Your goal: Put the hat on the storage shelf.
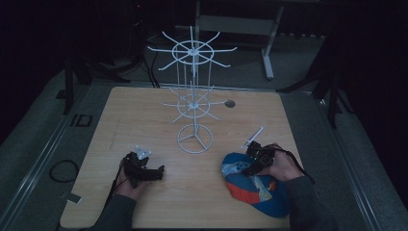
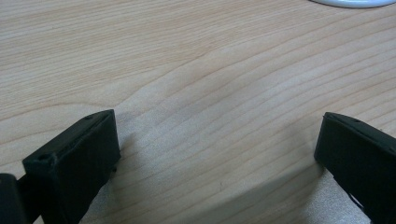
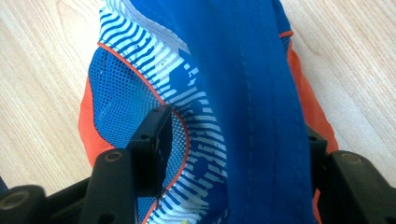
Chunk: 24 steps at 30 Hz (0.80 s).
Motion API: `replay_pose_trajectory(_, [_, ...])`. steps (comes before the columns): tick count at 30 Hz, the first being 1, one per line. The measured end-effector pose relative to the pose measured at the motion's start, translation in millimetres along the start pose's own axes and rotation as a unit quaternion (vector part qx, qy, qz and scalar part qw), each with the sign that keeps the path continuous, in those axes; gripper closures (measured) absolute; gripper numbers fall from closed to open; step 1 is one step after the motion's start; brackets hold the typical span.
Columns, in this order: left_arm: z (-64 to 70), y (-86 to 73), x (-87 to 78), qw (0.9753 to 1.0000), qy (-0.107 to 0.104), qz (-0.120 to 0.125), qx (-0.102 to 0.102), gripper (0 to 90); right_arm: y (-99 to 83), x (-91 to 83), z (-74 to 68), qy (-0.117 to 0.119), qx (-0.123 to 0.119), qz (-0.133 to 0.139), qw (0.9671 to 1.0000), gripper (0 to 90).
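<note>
The counter [image 1: 144, 110] is a pale wood-grain board with rounded corners, standing on a grey floor [image 1: 43, 130]. A white wire rack [image 1: 193, 103] stands on its round base near the middle, toward the far side, with a small dark round spot [image 1: 230, 103] just beside it. A blue and orange cap [image 1: 255, 188] lies at the near right corner.

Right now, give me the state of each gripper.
Left gripper: open, jaws wide apart over the bare light wooden table.
Right gripper: shut on the blue and orange mesh cap.
</note>
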<state>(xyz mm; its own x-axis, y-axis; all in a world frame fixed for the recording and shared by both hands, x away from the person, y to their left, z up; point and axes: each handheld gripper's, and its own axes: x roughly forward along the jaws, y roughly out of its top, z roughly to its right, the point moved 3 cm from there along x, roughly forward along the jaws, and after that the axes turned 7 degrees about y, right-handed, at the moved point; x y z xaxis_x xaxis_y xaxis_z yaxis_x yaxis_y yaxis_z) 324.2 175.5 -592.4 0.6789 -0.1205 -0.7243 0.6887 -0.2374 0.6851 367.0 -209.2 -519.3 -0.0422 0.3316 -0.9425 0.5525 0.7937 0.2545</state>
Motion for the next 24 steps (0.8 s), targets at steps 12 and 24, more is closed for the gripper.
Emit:
replay_pose_trajectory(12, [0.0,0.0,0.0,1.0,0.0,0.0,0.0,0.1,4.4,6.8,-5.2,0.017,-0.022,-0.022,0.9994,72.1])
replay_pose_trajectory(24, [-0.2,0.0,0.0,1.0,0.0,0.0,0.001,0.1,7.0,-5.6,-15.0,0.016,-0.048,0.007,0.9987,87.6])
